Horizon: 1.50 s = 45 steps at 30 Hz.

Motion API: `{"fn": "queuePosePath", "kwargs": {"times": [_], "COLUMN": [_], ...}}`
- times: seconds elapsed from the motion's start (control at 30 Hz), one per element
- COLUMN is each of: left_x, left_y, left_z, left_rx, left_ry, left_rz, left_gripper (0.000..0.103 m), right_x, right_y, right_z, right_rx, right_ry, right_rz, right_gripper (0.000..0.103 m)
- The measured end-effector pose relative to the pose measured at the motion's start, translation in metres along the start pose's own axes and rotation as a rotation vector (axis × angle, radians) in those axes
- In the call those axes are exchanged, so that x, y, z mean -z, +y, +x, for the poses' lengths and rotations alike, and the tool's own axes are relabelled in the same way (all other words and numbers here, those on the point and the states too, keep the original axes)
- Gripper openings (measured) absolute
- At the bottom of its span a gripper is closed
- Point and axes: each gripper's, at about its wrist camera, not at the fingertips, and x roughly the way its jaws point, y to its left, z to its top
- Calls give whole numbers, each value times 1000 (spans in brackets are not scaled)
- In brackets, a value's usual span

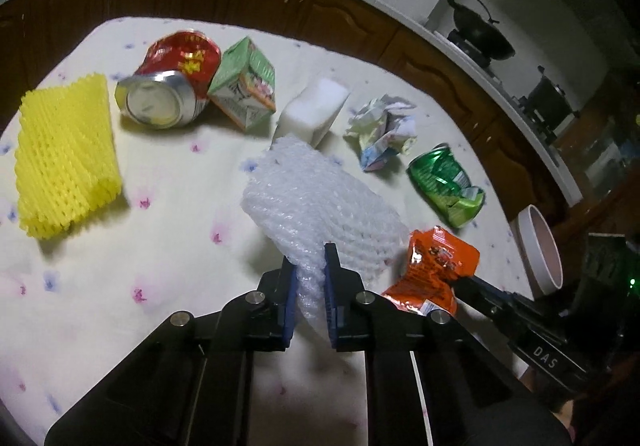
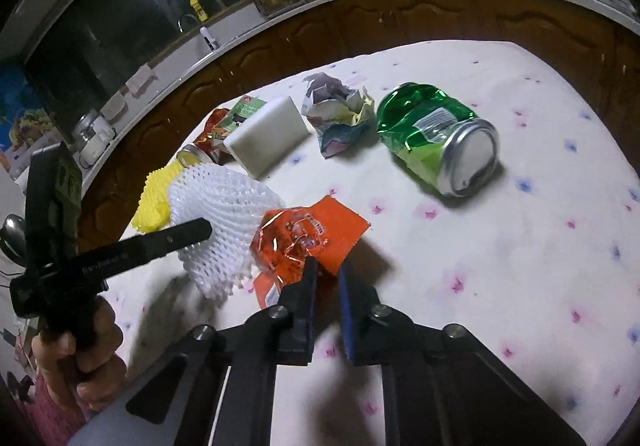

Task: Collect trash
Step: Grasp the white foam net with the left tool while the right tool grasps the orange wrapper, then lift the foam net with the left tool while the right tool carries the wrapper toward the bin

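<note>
Left wrist view: left hand-held gripper (image 1: 310, 266), lower centre, clenched on white foam net (image 1: 320, 198), lifting it clear of the desk (image 1: 168, 182). Right hand-held gripper (image 2: 326, 266) pinches orange wrapper (image 2: 304, 238), likely for binning; cans, carton remain upper frame.

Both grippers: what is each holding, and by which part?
Left gripper: white foam net, by its near end. Right gripper: orange wrapper, by its near edge.
</note>
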Motion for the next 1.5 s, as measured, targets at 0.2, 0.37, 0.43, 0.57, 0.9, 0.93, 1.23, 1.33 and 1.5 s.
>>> {"fn": "queuePosePath", "kwargs": {"times": [0.2, 0.37, 0.43, 0.57, 0.9, 0.93, 1.23, 1.33, 1.5], "left_x": [-5, -6, -6, -4, 1, 1, 9, 10, 9], "left_y": [-16, -29, -36, -58, -117, -123, -182, -204, -241], "left_z": [-15, -18, -19, -21, -14, -13, -2, 3, 14], "left_rx": [30, 39, 53, 80, 165, 172, 245, 267, 301], "left_ry": [-29, -36, -37, -38, -30, -30, -10, -3, 9], "left_rz": [31, 43, 51, 92, 161, 167, 252, 282, 332], "left_gripper": [10, 10, 10, 10, 10, 10, 10, 10, 10], "right_x": [1, 4, 5, 11, 21, 22, 33, 36, 38], "right_y": [-7, -11, -13, -21, -72, -77, -115, -127, -149], "right_z": [-32, -58, -67, -87, -137, -142, -177, -190, -209], "right_rx": [-1, 39, 38, 47, 114, 125, 218, 242, 285], "right_ry": [-55, -112, -129, -172, -253, -261, -318, -337, -371], "right_rz": [0, -22, -24, -12, 96, 104, 166, 190, 223], "right_gripper": [2, 1, 1, 1, 1, 1, 1, 1, 1]}}
